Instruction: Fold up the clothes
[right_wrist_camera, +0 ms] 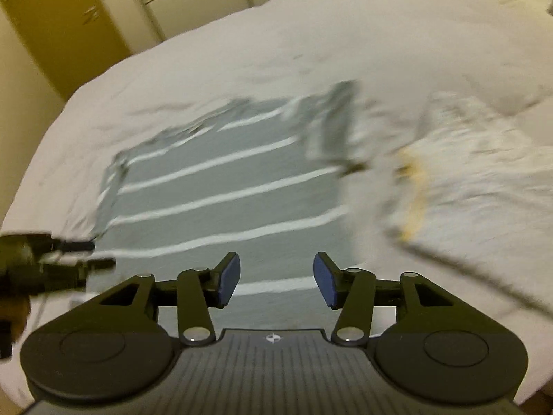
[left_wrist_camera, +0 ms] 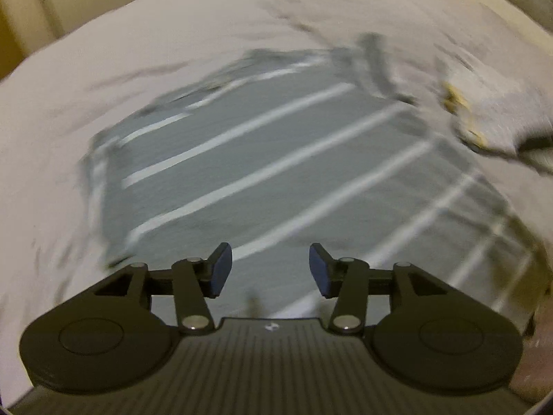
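Both grippers parted and empty above a striped shirt [left_wrist_camera: 262,159] on a bed [left_wrist_camera: 207,34]

Left gripper [left_wrist_camera: 270,269] and right gripper [right_wrist_camera: 275,278] held wide — likely to snag the white garment [right_wrist_camera: 477,173] overlapping the shirt's edge, or pinch bedding — views blurred.
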`<state>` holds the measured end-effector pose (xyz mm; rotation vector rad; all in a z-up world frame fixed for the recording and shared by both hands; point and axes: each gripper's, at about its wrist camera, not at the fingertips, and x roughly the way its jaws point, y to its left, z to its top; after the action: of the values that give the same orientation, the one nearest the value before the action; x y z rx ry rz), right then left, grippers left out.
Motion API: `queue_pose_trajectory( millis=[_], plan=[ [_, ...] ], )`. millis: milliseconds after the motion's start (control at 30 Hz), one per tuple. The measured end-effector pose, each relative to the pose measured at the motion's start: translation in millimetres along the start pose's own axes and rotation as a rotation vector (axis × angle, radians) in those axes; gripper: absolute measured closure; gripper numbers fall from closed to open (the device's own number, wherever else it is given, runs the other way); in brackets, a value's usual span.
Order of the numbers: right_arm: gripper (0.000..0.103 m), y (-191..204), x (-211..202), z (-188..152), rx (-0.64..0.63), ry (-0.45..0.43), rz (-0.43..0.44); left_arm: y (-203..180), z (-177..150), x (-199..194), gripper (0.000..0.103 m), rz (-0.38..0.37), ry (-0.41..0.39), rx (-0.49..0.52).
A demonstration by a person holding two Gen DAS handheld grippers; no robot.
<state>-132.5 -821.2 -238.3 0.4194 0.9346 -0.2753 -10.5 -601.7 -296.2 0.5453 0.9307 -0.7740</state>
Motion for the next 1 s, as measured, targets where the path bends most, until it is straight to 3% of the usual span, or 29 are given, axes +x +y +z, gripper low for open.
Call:
queue_pose_trajectory(
  millis=[100, 233, 367, 567, 667, 767, 933, 1000],
  plan=[
    [0.052, -37, -4, 19, -0.008, -0.004, -0.024, -58, 25, 2, 0.053, -0.004, -0.041, 0.119],
    [0.052, -59, -1, 46, -0.05, 0.0, -0.029, -109, 57, 9, 0.052, -0.047, -0.114, 0.211],
    [0.052, -75, 2, 81, -0.095, -0.021, -0.028, -139, 76, 33, 0.052, -0.068, -0.141, 0.251],
    [0.053, -101, 40, 139, -0.175, 0.036, -0.01, -170, 110, 71, 0.053, -0.068, -0.126, 0.26],
    [0.053, -107, 64, 169, -0.275, 0.064, 0.032, -183, 128, 92, 0.053, -0.034, -0.111, 0.24],
    [0.053, -112, 101, 198, -0.388, 0.092, 0.095, -198, 146, 113, 0.055, 0.051, -0.099, 0.236],
    [0.061, -109, 160, 231, -0.516, 0.169, 0.187, -218, 172, 153, 0.07, 0.166, -0.039, 0.23],
    [0.061, -105, 178, 240, -0.565, 0.185, 0.214, -227, 180, 170, 0.07, 0.207, -0.027, 0.258]
  ],
)
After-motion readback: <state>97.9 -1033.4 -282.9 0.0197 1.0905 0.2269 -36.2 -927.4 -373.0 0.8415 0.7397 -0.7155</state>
